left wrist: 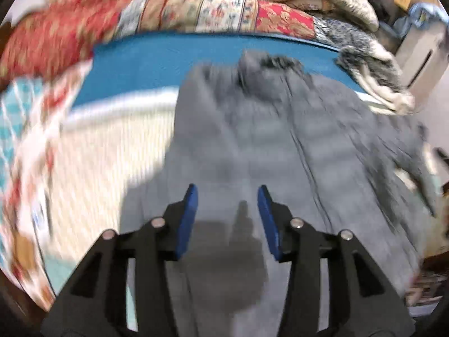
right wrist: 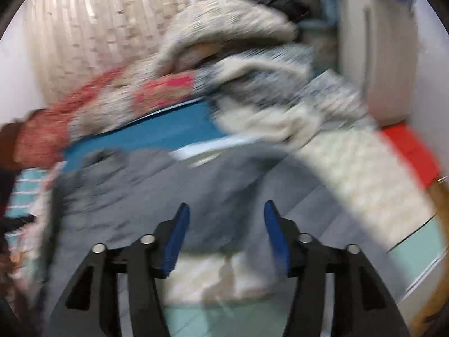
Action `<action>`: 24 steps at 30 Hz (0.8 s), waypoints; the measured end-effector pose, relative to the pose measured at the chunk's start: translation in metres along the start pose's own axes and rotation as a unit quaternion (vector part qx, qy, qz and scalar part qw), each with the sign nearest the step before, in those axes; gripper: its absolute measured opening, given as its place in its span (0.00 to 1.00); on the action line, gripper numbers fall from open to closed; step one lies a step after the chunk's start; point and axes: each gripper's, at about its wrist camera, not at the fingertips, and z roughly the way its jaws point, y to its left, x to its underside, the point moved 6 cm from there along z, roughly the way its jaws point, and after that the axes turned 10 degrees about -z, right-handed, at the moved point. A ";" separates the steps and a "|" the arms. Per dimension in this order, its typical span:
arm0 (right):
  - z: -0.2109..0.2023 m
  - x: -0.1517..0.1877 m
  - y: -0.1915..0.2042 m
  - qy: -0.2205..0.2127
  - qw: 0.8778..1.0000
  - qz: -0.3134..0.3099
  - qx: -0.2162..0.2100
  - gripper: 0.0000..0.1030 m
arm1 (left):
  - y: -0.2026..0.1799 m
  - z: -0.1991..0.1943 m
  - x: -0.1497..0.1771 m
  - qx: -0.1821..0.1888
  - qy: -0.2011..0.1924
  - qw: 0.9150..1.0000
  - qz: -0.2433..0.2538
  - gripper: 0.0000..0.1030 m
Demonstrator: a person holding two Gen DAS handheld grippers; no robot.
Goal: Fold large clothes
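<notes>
A large grey garment [left wrist: 252, 140] lies spread on the bed, with a dark furry collar [left wrist: 269, 61] at its far end. My left gripper [left wrist: 227, 187] hovers over the garment's near part. It is open, its blue pads [left wrist: 188, 219] are apart and nothing is between them. In the right wrist view the same grey garment [right wrist: 140, 196] fills the lower left, and a grey part [right wrist: 280, 174] runs off to the right. My right gripper [right wrist: 226, 203] is open above the garment's near edge and holds nothing. Both views are blurred.
A blue sheet [left wrist: 154, 61] lies under the collar end. The cream patterned bed cover [left wrist: 112, 146] shows at the left. Folded quilts and blankets [left wrist: 196, 8] are piled along the back. A white cabinet [right wrist: 378, 70] and a red object [right wrist: 409, 146] stand at the right.
</notes>
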 end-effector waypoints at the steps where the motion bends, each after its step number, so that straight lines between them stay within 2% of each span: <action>1: 0.004 0.011 0.020 0.015 1.000 -0.006 -0.022 0.10 | 0.003 -0.008 0.021 0.006 0.015 1.000 -0.009 0.41; 3: 0.006 0.029 0.049 0.032 0.998 -0.021 -0.042 0.14 | 0.002 -0.023 0.052 0.024 0.028 0.999 -0.014 0.43; 4: 0.007 0.044 0.066 0.043 0.997 -0.032 -0.047 0.16 | -0.006 -0.029 0.076 0.036 0.033 0.999 -0.010 0.48; 6: 0.007 0.068 0.084 0.063 0.996 -0.039 -0.058 0.22 | -0.016 -0.034 0.108 0.035 0.039 0.999 0.003 0.52; 8: 0.004 0.094 0.095 0.087 0.992 -0.036 -0.079 0.23 | -0.021 -0.028 0.135 0.035 0.049 0.998 0.016 0.52; 9: 0.004 0.107 0.102 0.105 0.989 -0.028 -0.101 0.23 | -0.020 -0.019 0.143 0.022 0.057 0.998 0.021 0.52; 10: 0.007 0.114 0.101 0.120 0.986 -0.025 -0.118 0.23 | -0.013 -0.006 0.147 -0.008 0.062 0.998 0.029 0.45; 11: 0.006 0.123 0.104 0.138 0.982 -0.023 -0.127 0.03 | -0.003 0.000 0.147 -0.030 0.058 0.997 0.032 0.26; 12: 0.006 0.129 0.105 0.155 0.980 -0.023 -0.125 0.00 | 0.007 0.010 0.139 -0.056 0.056 0.996 0.029 0.18; 13: 0.000 0.129 0.103 0.168 0.979 -0.014 -0.112 0.00 | 0.023 0.017 0.129 -0.079 0.056 0.995 0.018 0.12; 14: -0.010 0.124 0.101 0.163 0.981 -0.012 -0.100 0.00 | 0.051 0.020 0.107 -0.104 0.042 0.994 -0.015 0.11; 15: -0.022 0.115 0.096 0.153 0.986 -0.021 -0.065 0.00 | 0.073 0.016 0.091 -0.129 0.020 0.991 -0.039 0.11; 16: -0.036 0.104 0.093 0.138 0.989 -0.052 -0.012 0.00 | 0.094 0.010 0.079 -0.153 0.000 0.986 -0.059 0.11; 17: -0.045 0.098 0.095 0.124 0.989 -0.080 0.026 0.00 | 0.118 0.001 0.062 -0.186 -0.024 0.978 -0.085 0.11; 18: -0.056 0.090 0.099 0.107 0.985 -0.113 0.072 0.00 | 0.136 -0.007 0.052 -0.200 -0.038 0.973 -0.109 0.11; 19: -0.064 0.087 0.102 0.095 0.982 -0.130 0.098 0.00 | 0.148 -0.016 0.046 -0.196 -0.045 0.970 -0.133 0.11; 20: -0.067 0.089 0.102 0.095 0.979 -0.140 0.112 0.00 | 0.153 -0.026 0.041 -0.169 -0.052 0.972 -0.157 0.11; 22: -0.067 0.098 0.092 0.113 0.968 -0.161 0.153 0.00 | 0.156 -0.047 0.043 -0.132 -0.070 0.975 -0.163 0.12; 23: -0.070 0.103 0.086 0.117 0.965 -0.156 0.176 0.00 | 0.155 -0.055 0.046 -0.122 -0.075 0.976 -0.163 0.20; 24: -0.078 0.104 0.079 0.108 0.968 -0.131 0.183 0.00 | 0.157 -0.062 0.051 -0.112 -0.077 0.977 -0.163 0.28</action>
